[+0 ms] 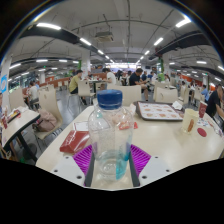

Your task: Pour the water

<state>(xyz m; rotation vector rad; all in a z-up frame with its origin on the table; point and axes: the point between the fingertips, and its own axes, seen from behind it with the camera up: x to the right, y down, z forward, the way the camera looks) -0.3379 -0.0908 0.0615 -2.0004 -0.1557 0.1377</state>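
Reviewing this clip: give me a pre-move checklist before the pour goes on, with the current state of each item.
1. Water bottle between the gripper fingers: ok.
2. Both pads pressing on the bottle: cannot tell.
3. Bottle upright: ok.
4. Blue cap removed: not ok, it is on.
5. Receiving cup in sight: not ok; only a tray and a red packet lie on the table.
6. People in the hall beyond stand clear of the table: ok.

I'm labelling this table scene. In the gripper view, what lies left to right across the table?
Red packet → water bottle, between the gripper fingers → tray → cup.
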